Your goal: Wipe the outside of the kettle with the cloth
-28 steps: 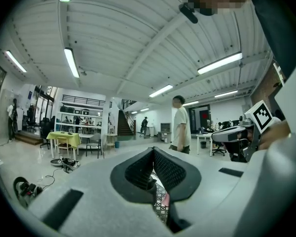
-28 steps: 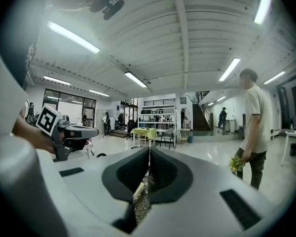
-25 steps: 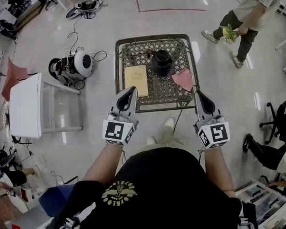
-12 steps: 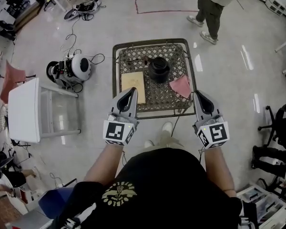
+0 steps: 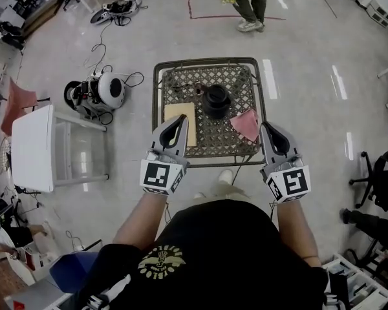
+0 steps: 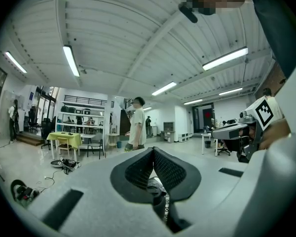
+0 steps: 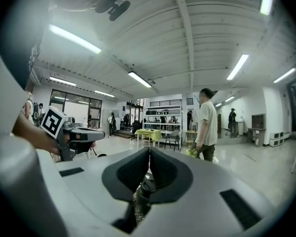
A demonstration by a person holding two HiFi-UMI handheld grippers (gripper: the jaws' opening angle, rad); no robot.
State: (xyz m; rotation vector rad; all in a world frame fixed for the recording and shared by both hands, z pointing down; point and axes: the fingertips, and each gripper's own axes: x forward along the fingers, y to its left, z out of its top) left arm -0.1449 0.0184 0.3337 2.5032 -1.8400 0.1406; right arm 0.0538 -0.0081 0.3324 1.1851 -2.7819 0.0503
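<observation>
Where the kettle (image 5: 216,101) sits, round and black, the table (image 5: 240,81) is latticed.

Not really finding any readable text here, tbh. The cube (image 5: 158,176) on my left gripper (image 5: 179,121) is showing a black-and-white square marker. The cube (image 5: 290,183) on my right gripper (image 5: 266,128) is showing another one. They're just blocky patterns though, no letters or numbers. Same deal in the right gripper view, where the left cube's marker is facing the camera. My black shirt (image 5: 226,250) is carrying a gold emblem (image 5: 160,261), but any lettering in it is coming out way too small to read.
</observation>
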